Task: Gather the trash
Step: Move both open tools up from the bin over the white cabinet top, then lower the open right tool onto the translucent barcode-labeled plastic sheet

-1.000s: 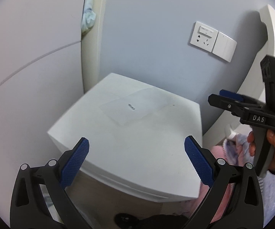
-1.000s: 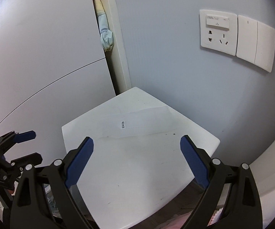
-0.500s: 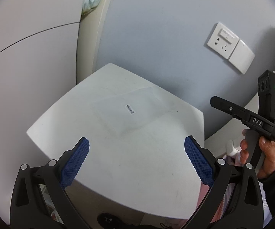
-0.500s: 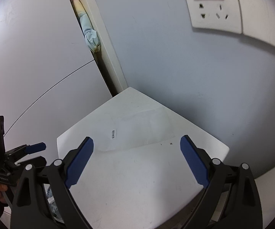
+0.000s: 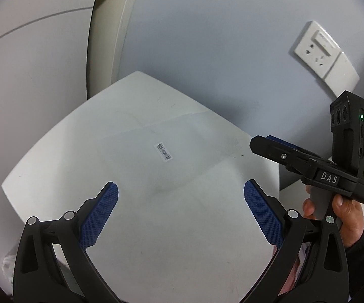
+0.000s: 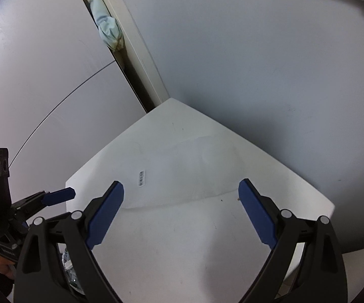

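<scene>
Small white square desk (image 5: 55, 176), set into a corner between a pale grey wall (image 5: 207, 50) and a white cabinet front (image 5: 30, 75).

Flat clear plastic wrapper with a small barcode sticker (image 5: 163, 152): lying on the desk top, toward the far corner, reaching close to the wall-side edge; barcode near desk centre. Also visible from the right wrist (image 6: 182, 174), barcode to the left. Touched by neither gripper.

Left gripper (image 5: 180, 210), black frame with blue textured pads: jaws spread wide, holding nothing, hovering over the near edge of the desk, short of the wrapper.

Right gripper (image 6: 181, 210), same build: jaws spread wide, empty, poised above the near half of the desk. Seen side-on from the left wrist (image 5: 308, 161) past the right edge of the desk, held by a hand (image 5: 343, 214) in a dark sleeve.

White wall socket and switch plate (image 5: 326, 53), on the wall, above the right corner.

Pale blue cloth (image 6: 108, 30), wedged in the gap beside the cabinet.
</scene>
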`<state>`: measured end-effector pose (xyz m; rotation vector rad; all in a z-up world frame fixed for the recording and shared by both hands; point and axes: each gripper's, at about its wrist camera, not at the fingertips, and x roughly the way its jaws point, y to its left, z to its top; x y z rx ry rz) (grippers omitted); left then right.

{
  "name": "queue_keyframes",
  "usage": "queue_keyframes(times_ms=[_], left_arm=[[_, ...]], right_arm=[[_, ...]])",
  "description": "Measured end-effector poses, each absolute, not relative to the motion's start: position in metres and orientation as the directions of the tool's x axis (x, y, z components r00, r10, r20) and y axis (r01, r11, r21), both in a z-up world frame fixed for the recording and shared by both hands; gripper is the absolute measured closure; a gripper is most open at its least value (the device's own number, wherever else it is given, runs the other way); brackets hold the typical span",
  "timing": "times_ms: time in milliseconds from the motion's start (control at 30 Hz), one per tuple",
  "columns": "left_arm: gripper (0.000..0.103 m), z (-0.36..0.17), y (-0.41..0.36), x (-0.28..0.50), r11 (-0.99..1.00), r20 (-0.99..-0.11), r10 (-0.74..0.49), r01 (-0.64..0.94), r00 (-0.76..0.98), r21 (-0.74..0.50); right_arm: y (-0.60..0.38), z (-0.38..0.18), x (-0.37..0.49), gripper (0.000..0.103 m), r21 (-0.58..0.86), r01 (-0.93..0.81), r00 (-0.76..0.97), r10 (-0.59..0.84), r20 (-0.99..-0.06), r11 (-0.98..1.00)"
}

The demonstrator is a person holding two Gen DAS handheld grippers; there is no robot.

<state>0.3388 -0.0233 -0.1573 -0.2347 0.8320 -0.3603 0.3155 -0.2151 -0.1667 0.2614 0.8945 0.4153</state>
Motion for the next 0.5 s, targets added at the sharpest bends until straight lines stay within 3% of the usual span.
queue_keyframes(times_ms=[500], left_arm=[[0.006,-0.187,-0.017,0.373,0.913,-0.712,-0.393,0.155,0.582,-0.378]], right_arm=[[-0.211,-0.198,0.359,0.014,0.378,-0.258,0.475,0.457,-0.752,0.889]])
